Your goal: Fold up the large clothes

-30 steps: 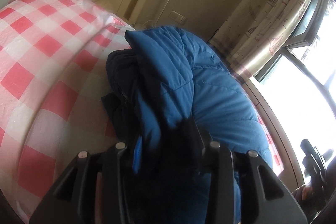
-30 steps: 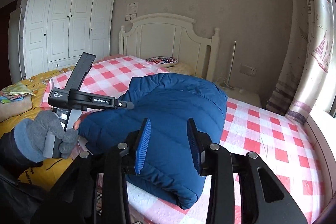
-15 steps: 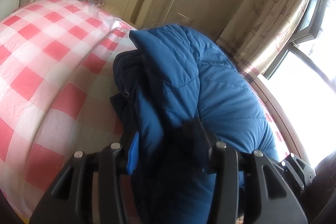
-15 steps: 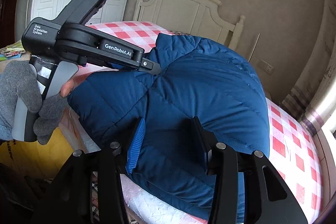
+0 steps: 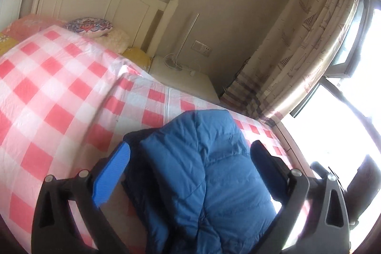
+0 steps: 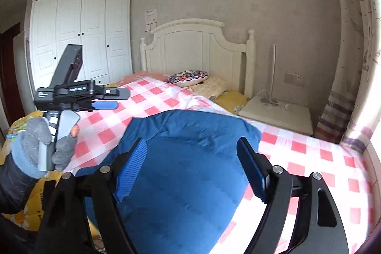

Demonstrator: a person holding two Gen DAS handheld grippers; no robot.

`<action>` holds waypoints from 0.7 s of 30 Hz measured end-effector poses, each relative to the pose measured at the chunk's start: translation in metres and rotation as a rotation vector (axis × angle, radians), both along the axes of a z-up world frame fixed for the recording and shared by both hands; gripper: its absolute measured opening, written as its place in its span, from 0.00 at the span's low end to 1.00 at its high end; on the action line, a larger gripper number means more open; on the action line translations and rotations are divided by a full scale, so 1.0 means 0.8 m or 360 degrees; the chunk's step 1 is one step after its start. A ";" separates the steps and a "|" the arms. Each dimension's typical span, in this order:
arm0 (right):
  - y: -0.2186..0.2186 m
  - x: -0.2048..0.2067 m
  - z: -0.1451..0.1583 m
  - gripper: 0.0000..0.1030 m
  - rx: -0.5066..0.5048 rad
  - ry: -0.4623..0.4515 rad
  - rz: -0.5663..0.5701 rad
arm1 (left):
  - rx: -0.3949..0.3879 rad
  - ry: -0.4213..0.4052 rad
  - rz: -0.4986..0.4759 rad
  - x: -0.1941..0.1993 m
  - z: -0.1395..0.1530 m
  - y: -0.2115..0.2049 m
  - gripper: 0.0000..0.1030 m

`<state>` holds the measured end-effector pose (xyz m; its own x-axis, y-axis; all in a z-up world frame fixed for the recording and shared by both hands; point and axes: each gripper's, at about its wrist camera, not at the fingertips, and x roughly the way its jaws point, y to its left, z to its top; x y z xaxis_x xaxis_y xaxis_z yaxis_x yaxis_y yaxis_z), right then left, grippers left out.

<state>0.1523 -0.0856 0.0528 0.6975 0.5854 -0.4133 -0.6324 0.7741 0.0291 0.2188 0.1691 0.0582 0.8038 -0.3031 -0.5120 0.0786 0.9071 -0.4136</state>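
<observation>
A: Biggest first. What's carrying it?
B: Bed, red/white check cover, white headboard at far end.
A: And the garment?
B: Blue puffer jacket, quilted, folded into a thick puffy bundle w/ rounded top edge. In left wrist view darker navy layer shows along its left side. Lies on the bed at the near edge, nothing gripping it.
A: Right gripper?
B: Right gripper released, jaws wide apart, blue pads either side of the bundle in the frame; can't tell if touching.
A: Left?
B: Left gripper also spread open, jacket seen between its fingers, not pinched. In right wrist view it's held up over the near left edge of the bed by a grey-gloved hand, clear of the jacket.
A: Smaller stuff?
B: Patterned pillow by the headboard.
</observation>
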 end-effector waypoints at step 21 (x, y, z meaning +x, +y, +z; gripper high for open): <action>0.157 0.234 -0.158 0.43 -0.0690 0.0549 0.0169 | -0.0101 0.0561 0.0333 0.128 -0.159 0.012 0.99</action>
